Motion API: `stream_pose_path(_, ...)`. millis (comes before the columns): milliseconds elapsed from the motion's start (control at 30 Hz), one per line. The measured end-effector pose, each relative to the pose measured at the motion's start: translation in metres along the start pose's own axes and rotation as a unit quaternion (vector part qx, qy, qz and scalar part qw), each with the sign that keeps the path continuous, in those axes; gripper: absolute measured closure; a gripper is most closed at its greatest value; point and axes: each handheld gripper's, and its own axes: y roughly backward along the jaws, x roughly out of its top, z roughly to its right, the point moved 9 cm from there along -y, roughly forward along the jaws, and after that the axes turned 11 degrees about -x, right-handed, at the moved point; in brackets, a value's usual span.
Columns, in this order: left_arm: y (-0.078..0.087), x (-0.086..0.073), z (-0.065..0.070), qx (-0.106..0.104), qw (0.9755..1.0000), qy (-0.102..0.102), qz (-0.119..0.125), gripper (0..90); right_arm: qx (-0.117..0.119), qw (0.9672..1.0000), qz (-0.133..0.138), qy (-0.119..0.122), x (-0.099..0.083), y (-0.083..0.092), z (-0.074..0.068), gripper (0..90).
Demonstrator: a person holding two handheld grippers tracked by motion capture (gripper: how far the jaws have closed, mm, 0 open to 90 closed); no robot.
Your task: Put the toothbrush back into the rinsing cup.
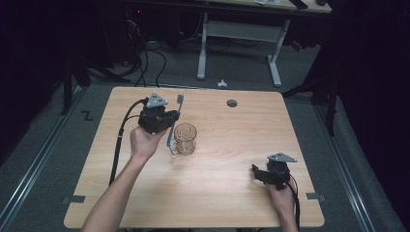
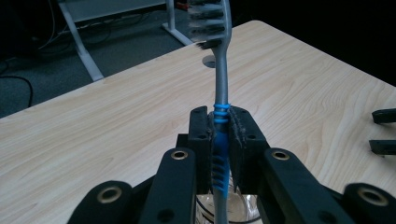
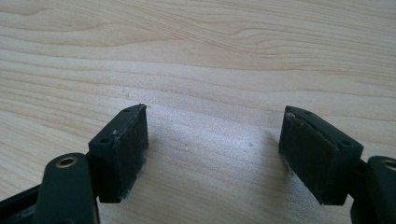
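So: wood table, dark room; left gripper clamps toothbrush over glass, its base hidden; right gripper agape.

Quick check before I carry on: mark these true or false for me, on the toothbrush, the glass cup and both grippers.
1. The left gripper is clamped on the toothbrush. True.
2. The toothbrush's bristle end points down into the glass cup. False: the bristles are at the upper end, away from the cup.
3. The right gripper holds the cup. False: its jaws stand open over bare table, with nothing between them.
4. The cup stands upright on the table. True.
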Motion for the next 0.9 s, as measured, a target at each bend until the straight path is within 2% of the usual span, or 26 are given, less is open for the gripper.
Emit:
stream_pose_path(167,-0.004,0.006,-0.003,0.001,1.0,-0.002,0.009,80.5,0.0,1.0,0.0,0.0,0.0,0.0,0.0,24.2)
stream_pose_path(500,-0.011,0.007,-0.008,0.002,0.9999,0.001,0.014,80.4,0.0,1.0,0.0,0.0,0.0,0.0,0.0,24.2)
stream_pose_path(900,-0.014,0.003,-0.005,-0.002,0.9999,-0.008,0.008,80.2,0.0,1.0,0.0,0.0,0.0,0.0,0.0,24.2)
